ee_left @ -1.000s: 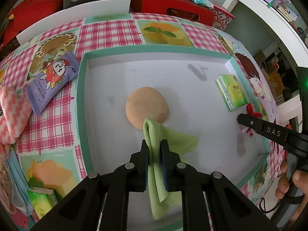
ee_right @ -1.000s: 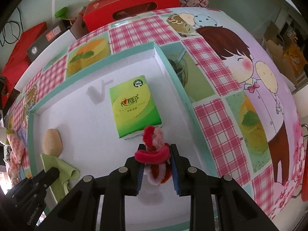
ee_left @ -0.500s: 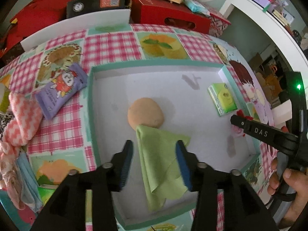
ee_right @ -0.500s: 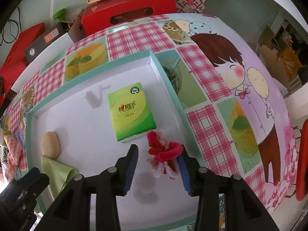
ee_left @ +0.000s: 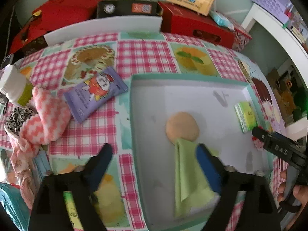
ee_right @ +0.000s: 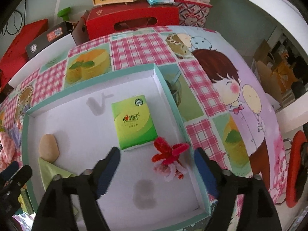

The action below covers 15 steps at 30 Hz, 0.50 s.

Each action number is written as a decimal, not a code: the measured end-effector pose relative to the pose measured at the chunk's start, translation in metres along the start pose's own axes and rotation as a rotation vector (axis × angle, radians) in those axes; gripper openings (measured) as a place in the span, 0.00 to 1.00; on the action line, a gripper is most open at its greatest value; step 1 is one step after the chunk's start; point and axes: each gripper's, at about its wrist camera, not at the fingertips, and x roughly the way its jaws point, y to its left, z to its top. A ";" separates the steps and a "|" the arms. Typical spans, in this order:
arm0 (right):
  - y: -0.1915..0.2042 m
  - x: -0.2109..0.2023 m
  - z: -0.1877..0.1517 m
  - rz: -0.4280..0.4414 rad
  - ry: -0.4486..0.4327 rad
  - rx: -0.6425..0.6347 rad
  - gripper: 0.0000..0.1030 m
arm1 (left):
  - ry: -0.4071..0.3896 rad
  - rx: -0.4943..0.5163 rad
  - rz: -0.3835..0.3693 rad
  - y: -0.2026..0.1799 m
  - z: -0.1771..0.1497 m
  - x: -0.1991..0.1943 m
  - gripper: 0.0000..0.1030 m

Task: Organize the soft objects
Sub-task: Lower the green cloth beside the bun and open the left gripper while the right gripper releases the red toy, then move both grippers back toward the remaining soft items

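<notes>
A shallow white box with a teal rim [ee_left: 132,115] [ee_right: 169,88] lies on the patterned table. In it lie a tan soft pad [ee_left: 182,129] [ee_right: 48,148], a green cloth [ee_left: 188,179] [ee_right: 52,171], a green tissue pack [ee_left: 246,116] [ee_right: 134,123] and a red and pink fuzzy toy [ee_right: 169,159]. My left gripper [ee_left: 154,163] is open and empty, above the box's left rim, with the cloth beside its right finger. My right gripper [ee_right: 156,165] is open and empty, with the toy lying between its fingers.
Left of the box lie a purple snack pack [ee_left: 94,94], a pink and white cloth [ee_left: 46,121], a leopard-print piece [ee_left: 17,119] and a white-capped bottle [ee_left: 13,86]. Red boxes [ee_right: 132,19] and a black box [ee_left: 129,9] stand behind the table.
Both grippers opened and drew back. The green cloth dropped from the left one into the box. The fuzzy toy dropped from the right one beside the tissue pack. The left gripper shifted left.
</notes>
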 end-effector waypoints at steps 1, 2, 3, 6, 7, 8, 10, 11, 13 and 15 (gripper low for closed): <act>0.000 -0.002 0.000 -0.001 -0.008 0.001 0.94 | -0.011 -0.006 0.006 0.001 0.000 -0.001 0.92; -0.001 -0.003 0.000 0.000 -0.016 0.003 1.00 | -0.024 -0.011 0.011 0.002 0.001 -0.002 0.92; -0.001 -0.004 0.000 0.004 -0.022 0.007 1.00 | -0.031 -0.014 0.013 0.004 0.001 -0.003 0.93; -0.001 -0.005 0.001 0.008 -0.025 0.013 1.00 | -0.032 -0.029 0.013 0.006 0.001 -0.002 0.93; 0.000 -0.004 0.002 0.006 -0.022 0.012 1.00 | -0.033 -0.033 0.010 0.007 0.001 -0.002 0.93; 0.001 -0.004 0.002 0.004 -0.022 0.011 1.00 | -0.036 -0.039 0.005 0.008 0.001 -0.002 0.93; 0.002 -0.004 0.002 0.002 -0.024 0.006 1.00 | -0.048 -0.044 -0.001 0.009 0.001 -0.003 0.93; 0.003 -0.005 0.001 0.002 -0.026 0.006 1.00 | -0.059 -0.043 -0.004 0.009 0.002 -0.005 0.93; 0.004 -0.006 0.002 0.004 -0.033 0.004 1.00 | -0.077 -0.038 -0.005 0.008 0.002 -0.007 0.93; 0.005 -0.008 0.002 0.005 -0.041 0.002 1.00 | -0.098 -0.042 -0.007 0.008 0.003 -0.009 0.93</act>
